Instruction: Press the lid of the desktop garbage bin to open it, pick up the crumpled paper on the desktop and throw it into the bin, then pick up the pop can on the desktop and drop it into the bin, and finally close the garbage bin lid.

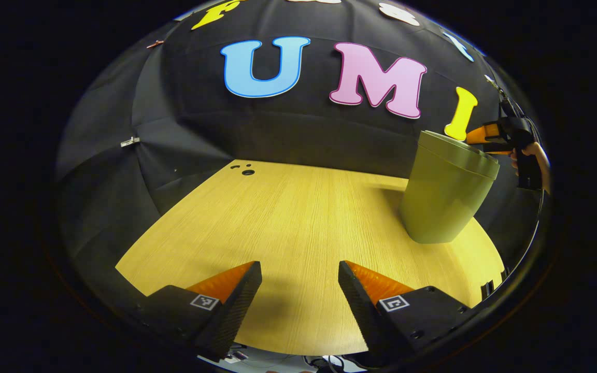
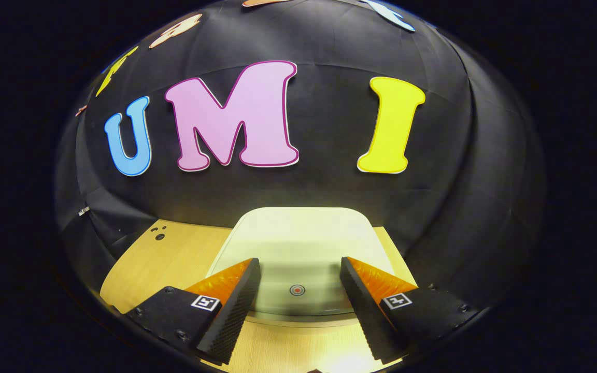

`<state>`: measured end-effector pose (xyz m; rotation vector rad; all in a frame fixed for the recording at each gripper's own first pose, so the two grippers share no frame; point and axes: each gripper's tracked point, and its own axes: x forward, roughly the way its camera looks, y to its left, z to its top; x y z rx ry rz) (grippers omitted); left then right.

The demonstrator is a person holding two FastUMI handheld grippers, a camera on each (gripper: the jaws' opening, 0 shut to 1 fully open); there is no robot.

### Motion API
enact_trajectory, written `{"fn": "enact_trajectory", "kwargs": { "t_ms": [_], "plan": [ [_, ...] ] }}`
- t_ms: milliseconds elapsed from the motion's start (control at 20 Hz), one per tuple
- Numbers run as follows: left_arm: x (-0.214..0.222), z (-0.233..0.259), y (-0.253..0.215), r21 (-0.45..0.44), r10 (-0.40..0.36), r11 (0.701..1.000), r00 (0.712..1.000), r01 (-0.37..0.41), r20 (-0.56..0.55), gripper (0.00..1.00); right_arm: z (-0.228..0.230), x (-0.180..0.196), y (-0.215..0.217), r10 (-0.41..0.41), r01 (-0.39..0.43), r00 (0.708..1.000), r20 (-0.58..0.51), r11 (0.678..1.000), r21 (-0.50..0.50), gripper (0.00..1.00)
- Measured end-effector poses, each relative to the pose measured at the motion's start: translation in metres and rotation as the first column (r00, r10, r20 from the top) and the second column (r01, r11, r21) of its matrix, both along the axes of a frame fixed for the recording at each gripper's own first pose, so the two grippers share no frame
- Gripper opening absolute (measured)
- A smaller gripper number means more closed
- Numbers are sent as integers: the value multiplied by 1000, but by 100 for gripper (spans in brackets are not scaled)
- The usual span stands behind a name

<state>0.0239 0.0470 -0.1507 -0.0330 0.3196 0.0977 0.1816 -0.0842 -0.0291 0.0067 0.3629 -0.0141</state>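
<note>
An olive-green garbage bin [image 1: 443,197] stands on the wooden desktop [image 1: 298,223] at the right of the left gripper view, its lid lying flat on top. My left gripper [image 1: 299,269] hovers open over bare wood, well short of the bin. The right gripper [image 1: 485,135] shows far off just above the bin's right rim, a hand [image 1: 534,155] holding it. In the right gripper view the pale lid [image 2: 298,248] lies directly below my right gripper [image 2: 299,267], which is open. A small round mark [image 2: 297,290] sits on the lid between the fingers.
Black cloth walls close in the desk at the back and on both sides. Small dark holes [image 1: 246,170] mark the desktop's far left corner. Cables [image 1: 324,362] show below the near desk edge.
</note>
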Motion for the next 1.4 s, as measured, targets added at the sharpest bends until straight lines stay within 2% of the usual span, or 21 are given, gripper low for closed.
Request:
{"fn": "enact_trajectory", "kwargs": {
  "t_ms": [300,500,850,1150,1400],
  "plan": [
    [14,-5,-13,-11,-43,999,999,43,-19,96,-5,-2,0,-11,11,1000,0,1000,25,98],
    [22,-2,-18,17,-73,997,997,73,-17,96,-8,-2,0,-22,22,1000,13,1000,7,99],
    [26,1,-23,3,-88,996,996,88,-8,96,-2,-6,2,-13,13,995,96,1000,3,98],
    [24,27,-31,25,-106,994,993,105,56,96,2,-43,7,8,-4,987,162,1000,-25,97],
    [17,52,-45,75,-131,990,986,123,108,96,0,-85,12,13,-16,979,203,1000,13,97]
  ]
}}
